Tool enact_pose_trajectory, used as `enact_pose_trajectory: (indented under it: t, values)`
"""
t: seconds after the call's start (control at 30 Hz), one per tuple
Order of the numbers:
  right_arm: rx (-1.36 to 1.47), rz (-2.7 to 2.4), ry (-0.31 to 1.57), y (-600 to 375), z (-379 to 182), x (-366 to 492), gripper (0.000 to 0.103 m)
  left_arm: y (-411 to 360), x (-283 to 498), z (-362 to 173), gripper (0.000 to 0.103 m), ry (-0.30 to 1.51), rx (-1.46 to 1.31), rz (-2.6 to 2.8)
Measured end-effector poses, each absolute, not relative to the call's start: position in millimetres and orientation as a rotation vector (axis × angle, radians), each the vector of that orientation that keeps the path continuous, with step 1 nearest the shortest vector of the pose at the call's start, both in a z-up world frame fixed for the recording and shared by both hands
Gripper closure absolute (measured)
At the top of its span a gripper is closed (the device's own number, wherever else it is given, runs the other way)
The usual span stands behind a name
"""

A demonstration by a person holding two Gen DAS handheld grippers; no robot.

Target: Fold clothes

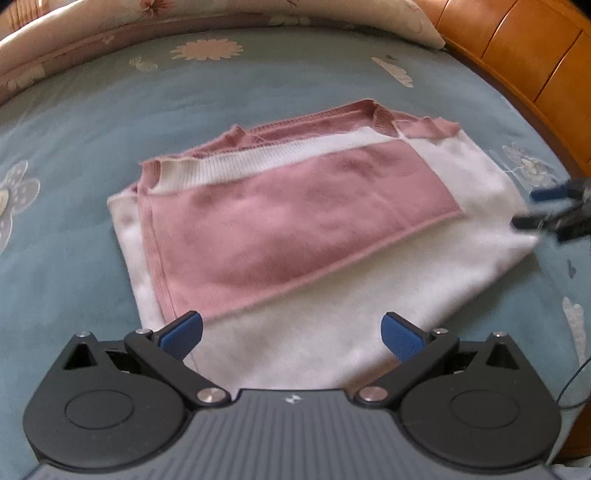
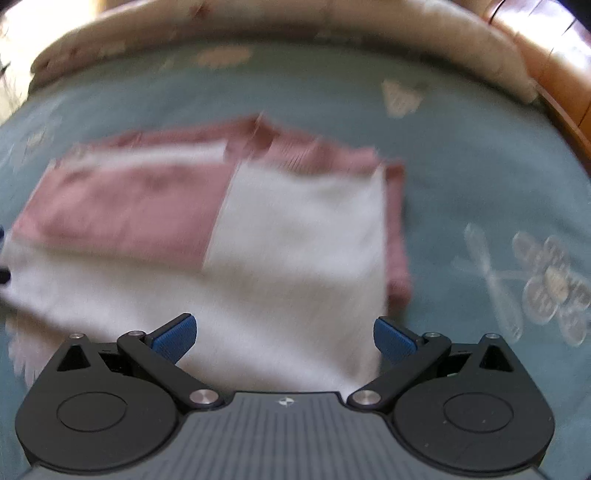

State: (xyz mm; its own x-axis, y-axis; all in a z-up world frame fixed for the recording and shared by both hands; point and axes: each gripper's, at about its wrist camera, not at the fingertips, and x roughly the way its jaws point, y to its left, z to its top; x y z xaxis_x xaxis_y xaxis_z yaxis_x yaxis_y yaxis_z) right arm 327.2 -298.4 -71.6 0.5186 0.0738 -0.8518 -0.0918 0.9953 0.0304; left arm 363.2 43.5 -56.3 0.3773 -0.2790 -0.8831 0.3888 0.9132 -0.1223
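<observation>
Unlabelled pink-and-white sweater [image 1: 295,229] lies folded; both tools spread.

We see a bed [image 1: 74,122] spread with a blue flowered sheet. A folded pink-and-white garment [image 1: 295,229] lies flat on it (just ahead of our tongs), a pale quilt [image 1: 229,9] bunched beyond.

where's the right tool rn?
In the left wrist view, the right tool sits at the far right edge, at the white corner of the folded pink-and-white garment on the blue bedspread. Its own view shows it open.
</observation>
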Motion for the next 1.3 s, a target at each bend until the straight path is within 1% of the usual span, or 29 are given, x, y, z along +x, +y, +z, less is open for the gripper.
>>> enact_pose_trajectory:
  t: [0.2, 0.33, 0.47, 0.57, 0.67, 0.83, 0.93, 1.03, 1.13, 1.3]
  values:
    - [0.093, 0.049, 0.982, -319, -69, 364, 0.0, 47, 382, -68, 0.001, 1.112, 0.118, -0.419]
    - [0.118, 0.052, 0.92, -319, -66, 369, 0.0, 47, 383, -78, 0.001, 1.133, 0.137, -0.43]
    - [0.152, 0.08, 0.957, -319, -81, 373, 0.0, 48, 388, -84, 0.001, 1.146, 0.122, -0.437]
    - [0.123, 0.064, 0.987, -320, -89, 377, 0.0, 47, 390, -84, 0.001, 1.149, 0.123, -0.448]
    - [0.144, 0.047, 1.017, -325, -95, 381, 0.0, 45, 391, -77, 0.001, 1.14, 0.142, -0.445]
    - [0.147, 0.062, 0.933, -320, -69, 384, 0.0, 37, 402, -52, 0.001, 1.038, 0.161, -0.487]
    - [0.162, 0.114, 0.923, -311, -67, 390, 0.0, 35, 414, -58, 0.001, 1.034, 0.153, -0.488]
    - [0.143, 0.085, 0.972, -308, -84, 393, 0.0, 38, 424, -76, 0.001, 1.068, 0.146, -0.472]
    - [0.209, 0.065, 1.009, -319, -98, 389, 0.0, 43, 429, -90, 0.001, 1.086, 0.136, -0.459]
    - [0.218, 0.063, 0.995, -316, -90, 387, 0.0, 42, 422, -73, 0.001, 1.071, 0.105, -0.435]
